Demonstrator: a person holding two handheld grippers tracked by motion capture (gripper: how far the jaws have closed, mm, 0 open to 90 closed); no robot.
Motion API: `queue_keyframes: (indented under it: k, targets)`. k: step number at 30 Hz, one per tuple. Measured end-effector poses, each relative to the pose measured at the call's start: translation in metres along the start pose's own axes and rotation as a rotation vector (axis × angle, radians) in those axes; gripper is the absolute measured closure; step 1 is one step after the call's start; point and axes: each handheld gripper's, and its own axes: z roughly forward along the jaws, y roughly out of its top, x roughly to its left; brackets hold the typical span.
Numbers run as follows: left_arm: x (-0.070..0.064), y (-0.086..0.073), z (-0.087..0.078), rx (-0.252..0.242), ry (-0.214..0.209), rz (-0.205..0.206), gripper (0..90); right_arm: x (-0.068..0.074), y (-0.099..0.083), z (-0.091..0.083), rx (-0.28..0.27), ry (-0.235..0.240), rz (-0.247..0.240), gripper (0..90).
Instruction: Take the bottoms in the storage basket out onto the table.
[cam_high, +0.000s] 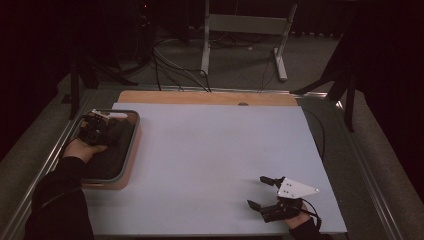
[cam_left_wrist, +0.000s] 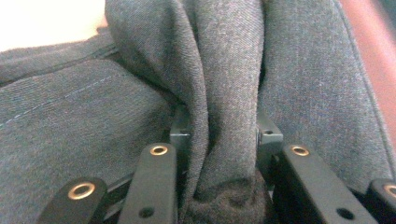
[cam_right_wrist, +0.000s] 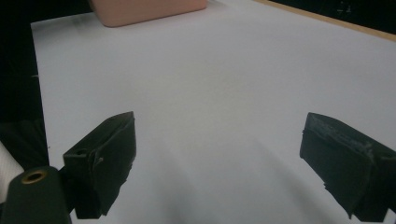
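A dark grey cloth (cam_high: 112, 145) lies bunched in a pink tray (cam_high: 131, 150) at the table's left edge. My left gripper (cam_high: 100, 131) reaches into that tray, and in the left gripper view its jaws are shut on a raised fold of the grey cloth (cam_left_wrist: 224, 116). My right gripper (cam_high: 260, 192) rests low over the white table top (cam_high: 210, 150) near the front right corner. It stands open, with bare table between its two black fingertips (cam_right_wrist: 109, 154).
The pink tray (cam_right_wrist: 149, 9) shows at the top left of the right gripper view. A wooden strip (cam_high: 207, 97) runs along the table's far edge. Beyond it are the legs of a white stand (cam_high: 280, 55) and cables on the floor.
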Motion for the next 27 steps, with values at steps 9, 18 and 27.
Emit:
queue_keyframes:
  k: [9,18,27]
  targets:
    - [0.008,-0.014,-0.035,-0.144,-0.11,-0.056,71.5,-0.001,0.0,-0.002,-0.004,-0.005,0.003,11.1]
    - [0.005,-0.022,-0.051,-0.22,-0.134,-0.053,71.6,-0.002,0.001,-0.003,-0.023,-0.015,0.013,11.1]
    - [0.007,-0.026,-0.076,-0.319,-0.173,-0.054,72.0,-0.002,0.001,-0.004,-0.029,-0.02,0.018,11.1]
